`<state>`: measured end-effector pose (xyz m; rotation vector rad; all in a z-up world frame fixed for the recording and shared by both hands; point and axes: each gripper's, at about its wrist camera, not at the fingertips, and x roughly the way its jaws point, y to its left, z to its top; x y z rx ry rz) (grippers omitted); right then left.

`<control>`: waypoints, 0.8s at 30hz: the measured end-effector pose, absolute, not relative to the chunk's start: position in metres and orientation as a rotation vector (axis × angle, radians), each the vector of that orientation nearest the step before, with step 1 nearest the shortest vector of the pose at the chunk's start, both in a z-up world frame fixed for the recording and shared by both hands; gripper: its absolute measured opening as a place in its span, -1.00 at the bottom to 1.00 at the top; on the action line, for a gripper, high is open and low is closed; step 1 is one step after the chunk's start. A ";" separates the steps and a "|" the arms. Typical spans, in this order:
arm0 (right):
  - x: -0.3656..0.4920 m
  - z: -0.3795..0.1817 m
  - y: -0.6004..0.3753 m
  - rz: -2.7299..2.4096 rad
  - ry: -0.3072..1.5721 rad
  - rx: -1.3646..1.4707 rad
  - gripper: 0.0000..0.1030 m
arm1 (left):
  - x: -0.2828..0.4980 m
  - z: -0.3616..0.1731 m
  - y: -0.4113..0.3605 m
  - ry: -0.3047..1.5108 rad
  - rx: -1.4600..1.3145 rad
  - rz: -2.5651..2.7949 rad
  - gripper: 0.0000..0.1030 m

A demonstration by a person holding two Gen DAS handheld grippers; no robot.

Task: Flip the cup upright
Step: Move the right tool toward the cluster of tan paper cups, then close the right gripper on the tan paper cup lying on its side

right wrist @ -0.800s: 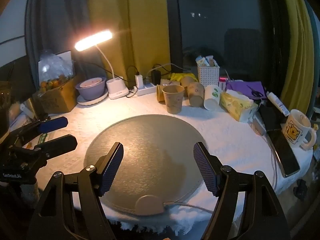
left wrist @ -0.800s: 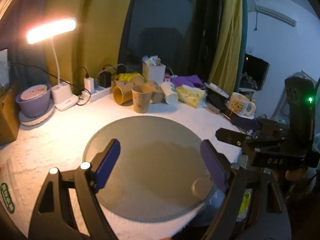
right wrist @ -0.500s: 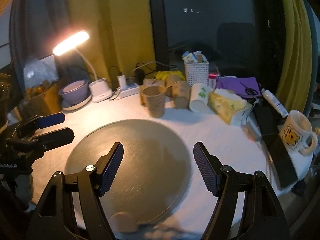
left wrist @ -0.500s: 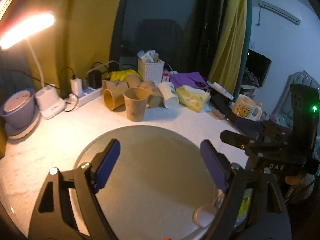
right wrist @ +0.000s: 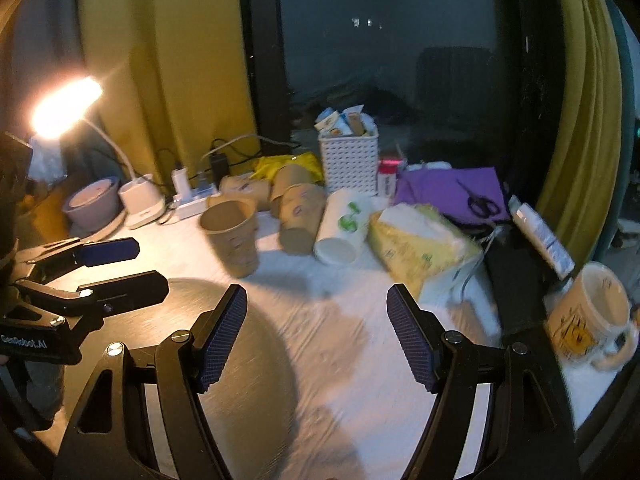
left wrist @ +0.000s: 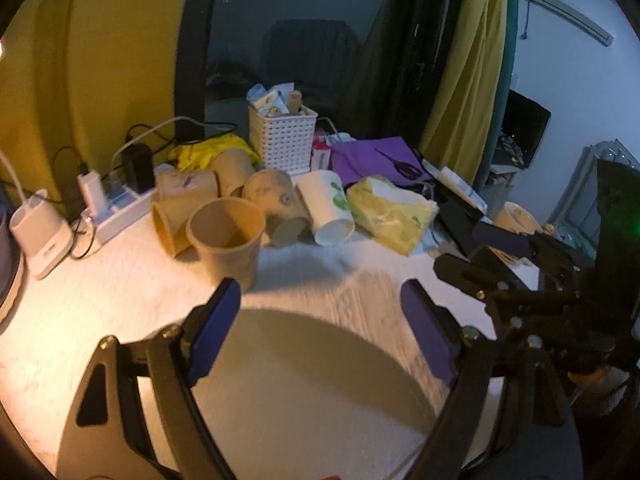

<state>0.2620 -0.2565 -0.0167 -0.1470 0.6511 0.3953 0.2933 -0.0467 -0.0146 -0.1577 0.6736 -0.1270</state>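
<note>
Both grippers, left (left wrist: 320, 328) and right (right wrist: 316, 332), hung spread and empty over bare white tablecloth (right wrist: 332, 320); tipped brown paper cups (right wrist: 298, 216) lay well ahead.

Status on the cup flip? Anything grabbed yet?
Done: one brown paper cup stands upright, mouth up.

In hand: nothing. The left gripper and right gripper are both open and empty, short of the cups.

Left: the white cup and several brown cups behind it lie on their sides by the white basket. No flip has started on those.
</note>
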 end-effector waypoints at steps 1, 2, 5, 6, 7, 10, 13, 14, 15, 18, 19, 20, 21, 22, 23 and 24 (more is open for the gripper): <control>0.268 -0.018 -0.257 0.399 0.648 -0.137 0.47 | 0.303 -0.016 -0.048 0.678 -0.160 -0.124 0.62; 0.274 -0.020 -0.258 0.399 0.657 -0.144 0.47 | 0.310 -0.017 -0.049 0.685 -0.165 -0.121 0.62; 0.293 -0.021 -0.262 0.397 0.656 -0.154 0.46 | 0.335 -0.020 -0.050 0.703 -0.187 -0.120 0.62; 0.299 -0.021 -0.264 0.394 0.658 -0.162 0.46 | 0.343 -0.020 -0.050 0.705 -0.192 -0.121 0.62; 0.305 -0.021 -0.266 0.395 0.659 -0.160 0.46 | 0.351 -0.021 -0.050 0.707 -0.201 -0.125 0.62; 0.323 -0.024 -0.272 0.385 0.666 -0.149 0.46 | 0.376 -0.021 -0.048 0.707 -0.233 -0.133 0.62; 0.336 -0.023 -0.277 0.380 0.658 -0.148 0.46 | 0.400 -0.024 -0.045 0.722 -0.271 -0.139 0.61; 0.341 -0.022 -0.278 0.379 0.655 -0.149 0.46 | 0.409 -0.026 -0.044 0.730 -0.278 -0.136 0.61; 0.345 -0.022 -0.278 0.379 0.653 -0.148 0.46 | 0.417 -0.027 -0.043 0.741 -0.281 -0.128 0.61; 0.357 -0.019 -0.276 0.377 0.649 -0.157 0.46 | 0.438 -0.030 -0.031 0.789 -0.312 -0.096 0.61; 0.360 -0.019 -0.275 0.380 0.649 -0.160 0.46 | 0.446 -0.031 -0.027 0.805 -0.311 -0.086 0.61; 0.363 -0.019 -0.274 0.383 0.648 -0.163 0.47 | 0.453 -0.031 -0.025 0.819 -0.304 -0.075 0.61; 0.367 -0.019 -0.273 0.386 0.650 -0.170 0.47 | 0.459 -0.032 -0.023 0.835 -0.298 -0.068 0.61; 0.370 -0.019 -0.272 0.386 0.652 -0.177 0.47 | 0.466 -0.033 -0.020 0.854 -0.292 -0.063 0.61; 0.374 -0.021 -0.271 0.388 0.659 -0.178 0.47 | 0.470 -0.034 -0.019 0.870 -0.288 -0.058 0.61; 0.379 -0.022 -0.269 0.389 0.666 -0.178 0.47 | 0.477 -0.038 -0.017 0.899 -0.286 -0.052 0.61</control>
